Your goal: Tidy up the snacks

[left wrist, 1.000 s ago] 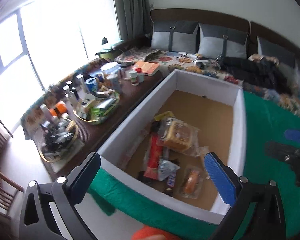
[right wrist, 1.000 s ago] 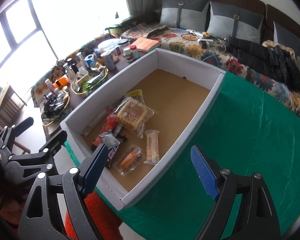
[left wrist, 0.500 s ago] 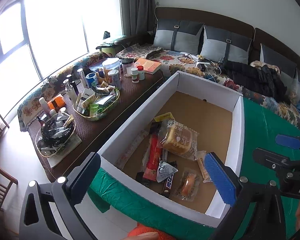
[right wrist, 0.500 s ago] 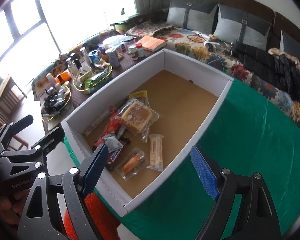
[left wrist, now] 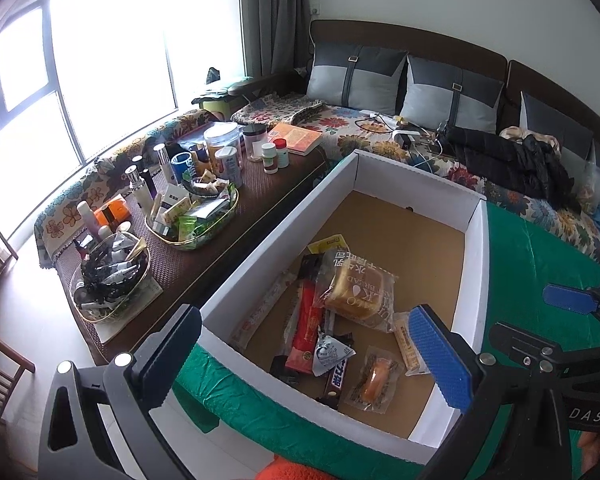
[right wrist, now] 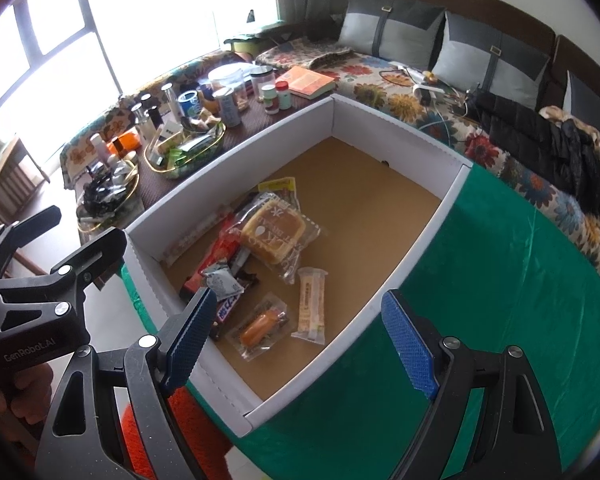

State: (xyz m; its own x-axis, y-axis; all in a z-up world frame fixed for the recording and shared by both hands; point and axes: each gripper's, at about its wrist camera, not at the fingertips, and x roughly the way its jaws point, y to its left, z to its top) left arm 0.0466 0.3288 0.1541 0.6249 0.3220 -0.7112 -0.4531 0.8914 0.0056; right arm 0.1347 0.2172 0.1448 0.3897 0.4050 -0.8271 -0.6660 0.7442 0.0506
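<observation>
Green cloth covers the surface (right wrist: 480,280) we work over, with a sofa and bright windows behind it. Our left hand-held gripper (left wrist: 300,352) hangs with its jaws wide apart and nothing between them, tilted down over the near edge of the white box (left wrist: 476,240). Our right hand-held gripper (right wrist: 300,340) is likewise spread wide and empty, poised above the box's near corner.

Just ahead of both, on the brown floor of the box, lie the snacks: a wrapped bread (right wrist: 274,232), a red stick pack (left wrist: 310,320), a chocolate bar (left wrist: 336,380), a small silver sachet (right wrist: 222,284), a clear pack holding an orange sausage (right wrist: 260,326), and a pale wafer bar (right wrist: 311,306). They sit in a loose heap toward the near left of the box, some overlapping, while the far half of the box floor lies bare.

Beyond the box to the left, a low side table (left wrist: 204,256) carries bottles, jars and two trays of odds and ends.

We judge the gathering done, since no snack shows on the green cloth. What seems left is sorting the heap into order, and neither tool grips anything yet.
</observation>
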